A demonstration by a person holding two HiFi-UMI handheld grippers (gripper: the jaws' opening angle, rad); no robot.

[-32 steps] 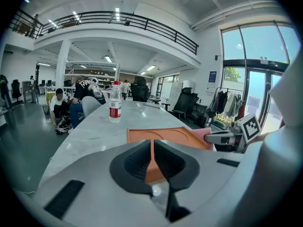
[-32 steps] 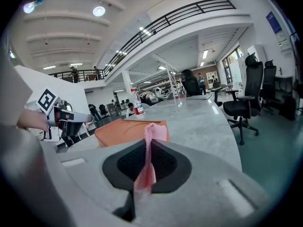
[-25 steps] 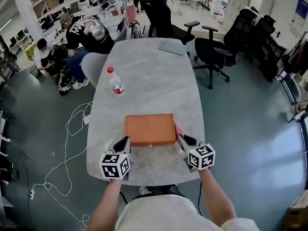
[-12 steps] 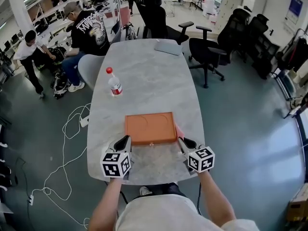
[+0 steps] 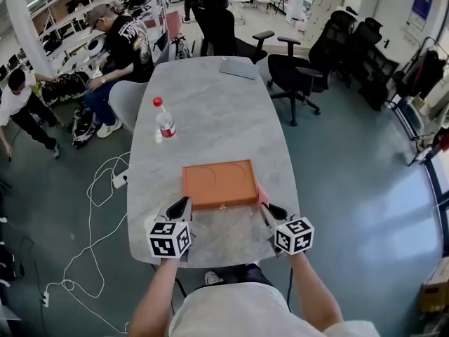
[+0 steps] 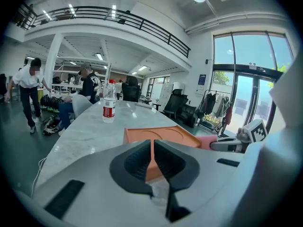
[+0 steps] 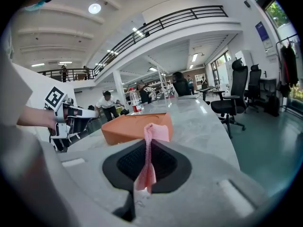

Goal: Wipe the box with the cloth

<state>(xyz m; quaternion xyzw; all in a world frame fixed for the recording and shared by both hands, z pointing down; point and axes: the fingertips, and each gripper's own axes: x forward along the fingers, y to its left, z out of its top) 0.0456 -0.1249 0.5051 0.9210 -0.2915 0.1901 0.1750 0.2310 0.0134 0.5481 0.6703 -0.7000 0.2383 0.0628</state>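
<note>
An orange box [image 5: 219,183] lies flat on the marble table [image 5: 210,111], close to its near end. My left gripper [image 5: 184,203] sits just before the box's near left corner with its jaws shut and nothing between them; in the left gripper view the box [image 6: 161,135] shows past the tips [image 6: 152,144]. My right gripper [image 5: 266,208] is at the box's near right corner, shut on a pink cloth [image 5: 261,191]. In the right gripper view the cloth [image 7: 152,132] stands up from the jaws in front of the box [image 7: 134,125].
A water bottle [image 5: 165,123] with a red cap stands on the table's left side. A grey laptop [image 5: 240,69] lies at the far end. Office chairs [image 5: 295,65] ring the far right. People [image 5: 123,44] and floor cables [image 5: 98,188] are to the left.
Both grippers and the box stay where they were. A person at the far left has walked across the floor.
</note>
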